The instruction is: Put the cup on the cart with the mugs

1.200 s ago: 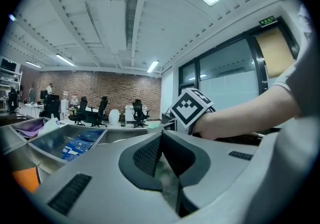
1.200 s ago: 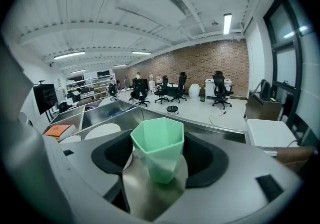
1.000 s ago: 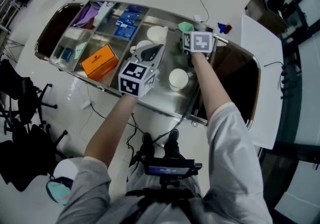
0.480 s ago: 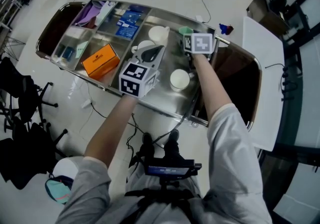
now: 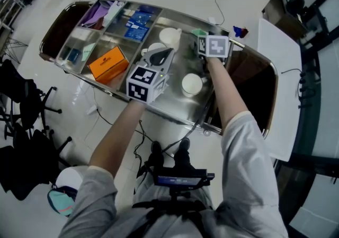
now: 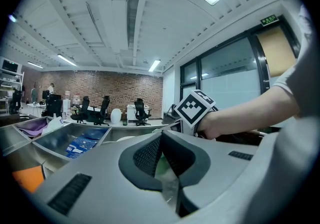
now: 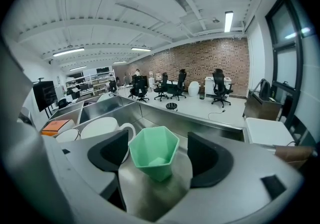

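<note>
A pale green faceted cup [image 7: 152,145] stands upright on the steel cart [image 5: 175,112], at its far side beside the white mugs [image 5: 168,35]. My right gripper [image 7: 158,154] straddles the cup. Its jaws are opening: the left pad sits almost against the cup and a gap shows at the right pad. From the head view, only the cup's rim [image 5: 197,33] peeks out past the right gripper [image 5: 201,40]. My left gripper [image 5: 161,58] hovers over the cart's middle near a second mug [image 5: 153,50]. The left gripper [image 6: 160,154] is shut and holds nothing.
A third white mug [image 5: 191,84] stands near the cart's front edge. An orange box [image 5: 107,63], blue packets [image 5: 136,22] and a purple item [image 5: 95,14] fill compartments on the left. A white panel [image 5: 278,72] lies right of the cart. Office chairs stand around.
</note>
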The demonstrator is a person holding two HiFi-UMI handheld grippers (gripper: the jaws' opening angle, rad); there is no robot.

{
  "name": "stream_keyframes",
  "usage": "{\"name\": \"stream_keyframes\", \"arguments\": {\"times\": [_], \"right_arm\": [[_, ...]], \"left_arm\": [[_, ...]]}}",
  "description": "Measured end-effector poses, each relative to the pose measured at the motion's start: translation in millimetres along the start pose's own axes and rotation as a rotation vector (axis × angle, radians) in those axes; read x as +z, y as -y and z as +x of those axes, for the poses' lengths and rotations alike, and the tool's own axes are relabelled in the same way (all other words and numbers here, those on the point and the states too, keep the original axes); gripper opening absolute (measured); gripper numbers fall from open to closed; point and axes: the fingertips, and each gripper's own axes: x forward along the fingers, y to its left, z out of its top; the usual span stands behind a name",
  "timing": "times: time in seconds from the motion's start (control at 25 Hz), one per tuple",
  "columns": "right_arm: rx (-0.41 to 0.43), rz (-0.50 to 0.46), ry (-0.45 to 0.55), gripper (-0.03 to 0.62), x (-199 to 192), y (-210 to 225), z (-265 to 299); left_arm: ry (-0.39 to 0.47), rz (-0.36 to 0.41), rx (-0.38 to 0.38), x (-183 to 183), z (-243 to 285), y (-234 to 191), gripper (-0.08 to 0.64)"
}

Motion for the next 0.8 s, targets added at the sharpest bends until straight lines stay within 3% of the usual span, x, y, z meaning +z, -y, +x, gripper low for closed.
{"name": "stream_keyframes", "arguments": {"times": [0.44, 0.6, 0.8], "right_arm": [[-0.025, 0.017, 0.088, 0.379, 33, 2, -58], [-0.001, 0.001, 0.107, 0.295, 34, -11, -94], [0.033, -0.038, 0.133, 0.130, 25, -29, -143]], "left_arm": [[0.017, 0.025, -0.020, 15, -17, 14, 0.006], [0.022, 0.034, -0.025, 19, -33, 18, 0.006], [0.028, 0.042, -0.027, 17, -61, 21, 0.006]]}}
